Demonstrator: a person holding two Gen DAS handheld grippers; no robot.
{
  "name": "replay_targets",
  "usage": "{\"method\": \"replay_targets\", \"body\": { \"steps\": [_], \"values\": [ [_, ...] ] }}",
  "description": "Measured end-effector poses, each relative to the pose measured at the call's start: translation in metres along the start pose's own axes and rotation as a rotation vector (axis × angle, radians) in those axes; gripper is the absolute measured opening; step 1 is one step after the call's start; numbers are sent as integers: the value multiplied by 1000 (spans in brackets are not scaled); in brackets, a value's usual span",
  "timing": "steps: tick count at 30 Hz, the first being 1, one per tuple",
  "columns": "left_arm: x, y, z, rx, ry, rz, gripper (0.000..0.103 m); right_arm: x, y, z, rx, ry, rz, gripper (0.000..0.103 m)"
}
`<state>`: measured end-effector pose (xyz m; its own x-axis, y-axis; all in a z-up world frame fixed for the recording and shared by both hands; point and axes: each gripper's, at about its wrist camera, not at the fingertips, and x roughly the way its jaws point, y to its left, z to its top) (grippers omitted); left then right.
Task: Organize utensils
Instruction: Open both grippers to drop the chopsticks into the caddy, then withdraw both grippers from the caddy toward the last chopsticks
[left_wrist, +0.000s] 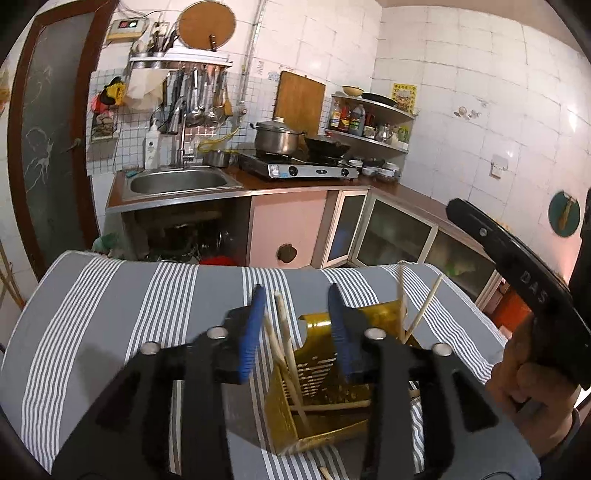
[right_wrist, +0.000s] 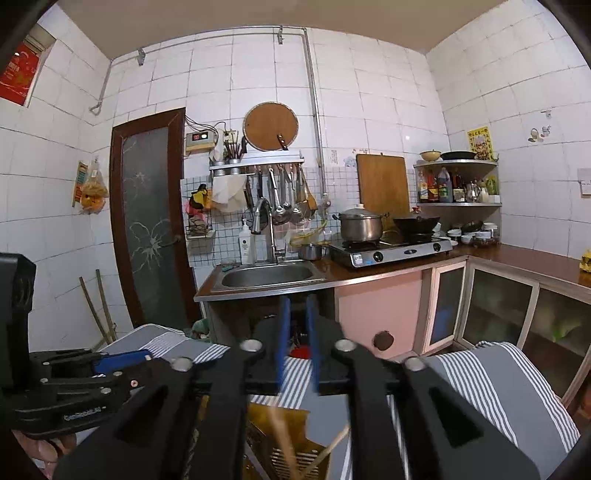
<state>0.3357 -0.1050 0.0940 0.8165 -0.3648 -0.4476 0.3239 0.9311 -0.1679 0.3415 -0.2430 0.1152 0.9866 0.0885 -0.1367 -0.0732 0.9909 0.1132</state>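
A shiny sink sits in the brown counter. A white soap bottle stands just left of its tap. Spoons and ladles hang on the wall above the sink. A round wooden board hangs higher up. Right of the sink is a stove with a steel pot and a black wok. Left of the sink is a dark door.

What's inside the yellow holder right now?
Wooden chopsticks stand and lean inside the yellow holder, one lying across near its bottom. More sticks lean at its far side. The left gripper covers part of the inside.
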Motion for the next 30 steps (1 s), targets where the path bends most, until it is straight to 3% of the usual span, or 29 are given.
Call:
{"method": "replay_targets", "body": {
  "steps": [4, 9, 12, 20, 25, 30],
  "values": [
    [-18, 13, -2, -22, -15, 46, 38, -14, -9, 0, 2, 19, -40, 29],
    [-51, 34, -20, 0, -11, 175, 41, -41, -32, -19, -5, 149, -90, 29],
    [-77, 45, -39, -12, 0, 207, 41, -65, -46, -49, 0, 246, -106, 29],
    [-117, 48, -145, -54, 162, 215, 43, -135, -55, -158, 73, 488, -108, 29],
    [-144, 17, -211, -87, 175, 212, 53, -177, -47, -204, 130, 549, -111, 30],
    [-146, -10, -245, -8, 220, 223, 54, -204, -32, -224, 110, 574, -100, 30]
  ]
}}
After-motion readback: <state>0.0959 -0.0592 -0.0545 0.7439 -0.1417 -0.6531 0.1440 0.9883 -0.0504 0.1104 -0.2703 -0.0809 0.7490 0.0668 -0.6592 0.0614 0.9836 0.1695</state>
